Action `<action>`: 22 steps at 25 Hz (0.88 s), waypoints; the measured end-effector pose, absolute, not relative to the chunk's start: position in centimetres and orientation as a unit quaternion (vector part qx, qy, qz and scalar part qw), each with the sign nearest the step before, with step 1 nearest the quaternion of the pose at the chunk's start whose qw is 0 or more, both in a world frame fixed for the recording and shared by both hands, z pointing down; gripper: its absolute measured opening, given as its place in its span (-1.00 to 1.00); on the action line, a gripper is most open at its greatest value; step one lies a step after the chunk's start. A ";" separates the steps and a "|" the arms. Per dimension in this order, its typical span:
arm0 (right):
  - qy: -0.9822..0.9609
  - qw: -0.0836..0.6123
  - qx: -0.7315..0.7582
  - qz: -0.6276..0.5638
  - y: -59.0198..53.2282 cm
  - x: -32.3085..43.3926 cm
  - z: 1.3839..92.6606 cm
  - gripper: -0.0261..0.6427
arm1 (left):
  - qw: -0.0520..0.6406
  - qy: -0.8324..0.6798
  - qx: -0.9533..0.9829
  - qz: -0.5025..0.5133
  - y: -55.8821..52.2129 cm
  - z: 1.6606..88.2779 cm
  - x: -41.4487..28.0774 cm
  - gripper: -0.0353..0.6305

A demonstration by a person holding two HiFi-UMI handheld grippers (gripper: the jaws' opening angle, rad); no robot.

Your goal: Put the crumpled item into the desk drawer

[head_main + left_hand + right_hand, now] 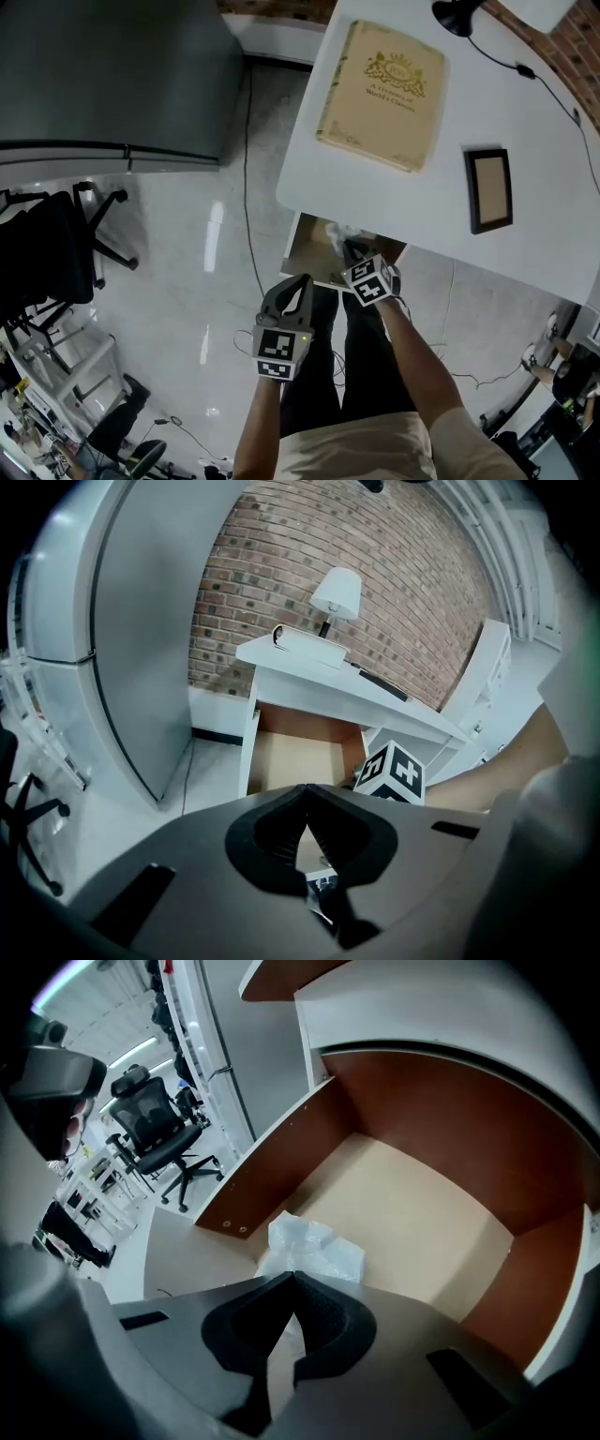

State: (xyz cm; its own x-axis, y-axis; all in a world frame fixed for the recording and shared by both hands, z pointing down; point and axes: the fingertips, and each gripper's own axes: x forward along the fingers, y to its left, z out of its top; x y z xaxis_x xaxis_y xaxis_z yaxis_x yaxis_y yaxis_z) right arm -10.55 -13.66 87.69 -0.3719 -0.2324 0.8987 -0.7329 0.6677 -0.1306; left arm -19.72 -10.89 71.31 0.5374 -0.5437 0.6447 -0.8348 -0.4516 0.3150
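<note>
White desk (487,112), brick wall (281,574), glossy floor (187,244). We see right gripper (292,1276) clamping crumpled plastic (314,1251) over open drawer (422,1222), axis indistinct; left gripper (307,787) closed, empty.

The only words I can read are on the cover of the tan book (382,96), which lies on the white surface (450,122) in the upper middle of the head view. Under a gold crest, gold lettering looks like "World's Classics"; the smaller line above it is too fine for me to make out. The cubes on my left claw (292,286) and right claw (351,249) carry black-and-white square markers, no letters or numbers
</note>
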 end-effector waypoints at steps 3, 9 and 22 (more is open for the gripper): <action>-0.781 0.485 0.293 0.262 -13.4 -10.6 88.6 -0.84 | 0.314 -0.419 0.819 0.234 -10.8 71.5 -19.4 -0.85; -0.780 0.513 0.257 0.249 -12.9 -11.5 90.1 -0.84 | 0.314 -0.415 0.820 0.236 -10.4 71.7 -18.9 -0.85; -0.776 0.530 0.242 0.241 -13.0 -11.4 90.9 -0.73 | 0.317 -0.416 0.819 0.237 -9.7 72.0 -18.0 -0.85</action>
